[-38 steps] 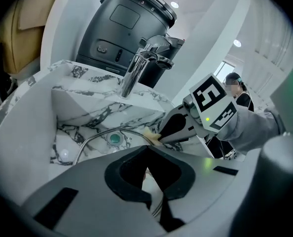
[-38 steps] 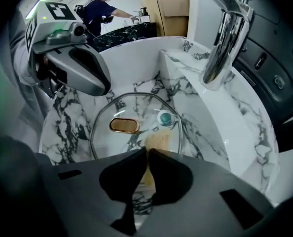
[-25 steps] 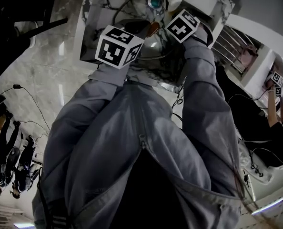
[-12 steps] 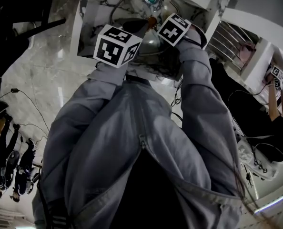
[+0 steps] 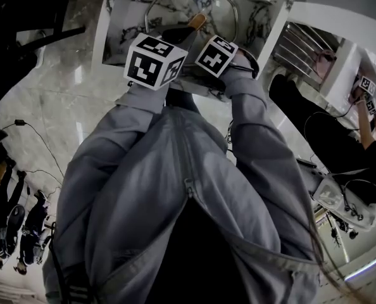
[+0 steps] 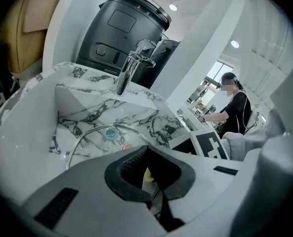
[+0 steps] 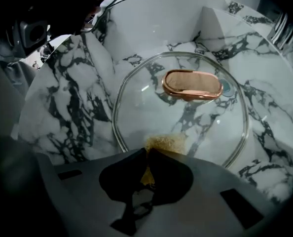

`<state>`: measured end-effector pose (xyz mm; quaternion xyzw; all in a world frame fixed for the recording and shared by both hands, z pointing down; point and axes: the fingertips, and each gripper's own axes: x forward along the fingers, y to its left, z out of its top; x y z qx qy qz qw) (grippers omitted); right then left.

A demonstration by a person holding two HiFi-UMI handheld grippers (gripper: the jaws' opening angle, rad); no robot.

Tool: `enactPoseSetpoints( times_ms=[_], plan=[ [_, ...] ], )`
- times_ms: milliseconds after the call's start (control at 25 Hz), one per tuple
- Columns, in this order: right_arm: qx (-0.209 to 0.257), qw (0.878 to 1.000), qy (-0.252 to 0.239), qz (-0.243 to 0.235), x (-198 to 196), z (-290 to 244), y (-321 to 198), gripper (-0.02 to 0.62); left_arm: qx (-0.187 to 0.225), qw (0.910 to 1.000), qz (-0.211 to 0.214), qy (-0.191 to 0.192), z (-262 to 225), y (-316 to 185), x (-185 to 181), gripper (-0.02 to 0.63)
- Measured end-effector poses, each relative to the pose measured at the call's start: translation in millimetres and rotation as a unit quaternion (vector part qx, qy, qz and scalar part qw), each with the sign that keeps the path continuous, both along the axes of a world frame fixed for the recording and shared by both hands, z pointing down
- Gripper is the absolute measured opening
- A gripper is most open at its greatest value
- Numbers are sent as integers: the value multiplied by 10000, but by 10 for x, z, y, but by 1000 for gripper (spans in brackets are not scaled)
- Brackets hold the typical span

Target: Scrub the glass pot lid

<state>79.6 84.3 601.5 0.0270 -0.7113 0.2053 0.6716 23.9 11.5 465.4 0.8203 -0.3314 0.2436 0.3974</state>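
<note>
Left gripper (image 6: 146, 169) clamped the rim of the round glass pot lid (image 7: 151, 112); right gripper (image 7: 147, 169) pinched a tan scouring pad (image 7: 165, 143). Lid appeared rigid, slippery, fragile; rim hold suited.

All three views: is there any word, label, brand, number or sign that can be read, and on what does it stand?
There is no readable text in any view.
On the marker cubes: only black-and-white square patterns, no letters or numbers.
On the black appliance: buttons and a panel, with any print too small to read.
On the glass pot lid, its copper-coloured handle and the scrub pad: no print shows.
</note>
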Motion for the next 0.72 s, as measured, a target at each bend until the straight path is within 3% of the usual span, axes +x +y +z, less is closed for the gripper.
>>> enactPoseSetpoints(
  times_ms=[440, 560, 720],
  plan=[
    [-631, 9977, -53, 256, -69, 34, 445, 43, 178, 9998, 73, -35, -166, 245, -121, 14],
    [-565, 9976, -276, 286, -139, -17, 446, 43, 243, 9996, 104, -75, -234, 297, -182, 14],
    [-487, 9930, -851, 665, -323, -369, 435, 43, 344, 9992, 159, -92, -347, 347, -243, 14]
  ],
)
